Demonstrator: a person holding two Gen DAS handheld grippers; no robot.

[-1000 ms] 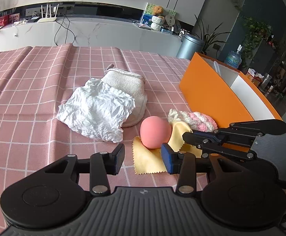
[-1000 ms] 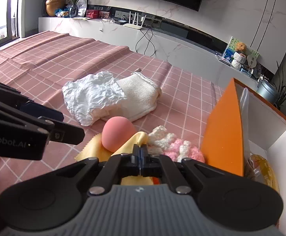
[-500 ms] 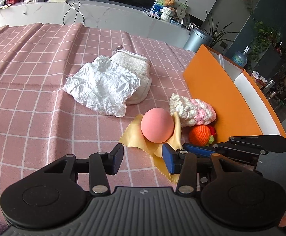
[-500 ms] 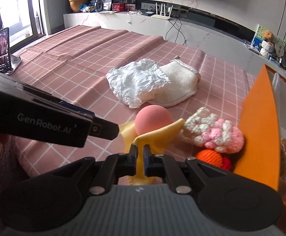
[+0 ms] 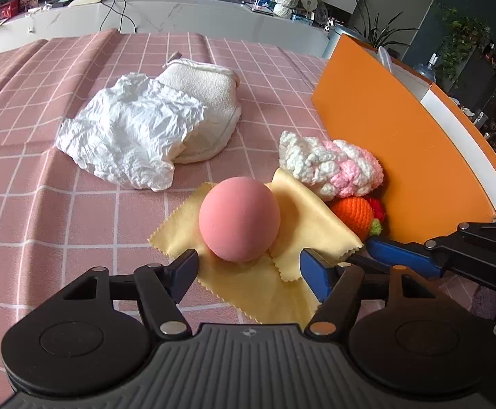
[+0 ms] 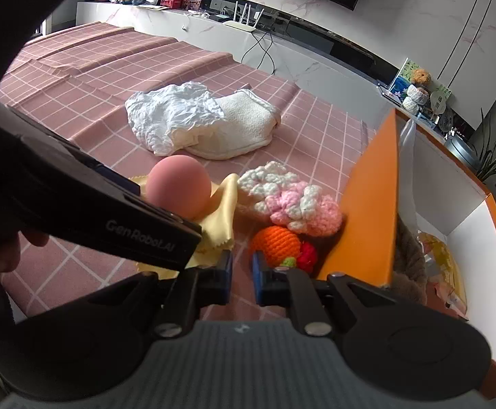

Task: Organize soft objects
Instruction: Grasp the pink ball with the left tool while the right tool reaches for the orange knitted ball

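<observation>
- The left tongs point down at the table and their jaws are opening. The pads stand wide apart and press on nothing.
- The pink ball sits just ahead of those pads, its near edge reaching into the gap between the tips without touching either.
- The ball rests on a yellow cloth with zigzag edges. One flap is folded up against the ball's right side, and the near part lies flat between the left tongs' fingers.
- The right tongs hold nothing. Their blue pads stand a narrow gap apart, with bare tablecloth showing between them, beside the yellow cloth's right corner.
- Just past the right tongs lies an orange crocheted toy with a red and green end.
- A white and pink knitted piece lies behind the toy, against the wall of the orange box.
- Farther out, a crumpled white sheet overlaps a folded cream towel.
- All of this lies on a pink checked tablecloth, outside the box.
</observation>
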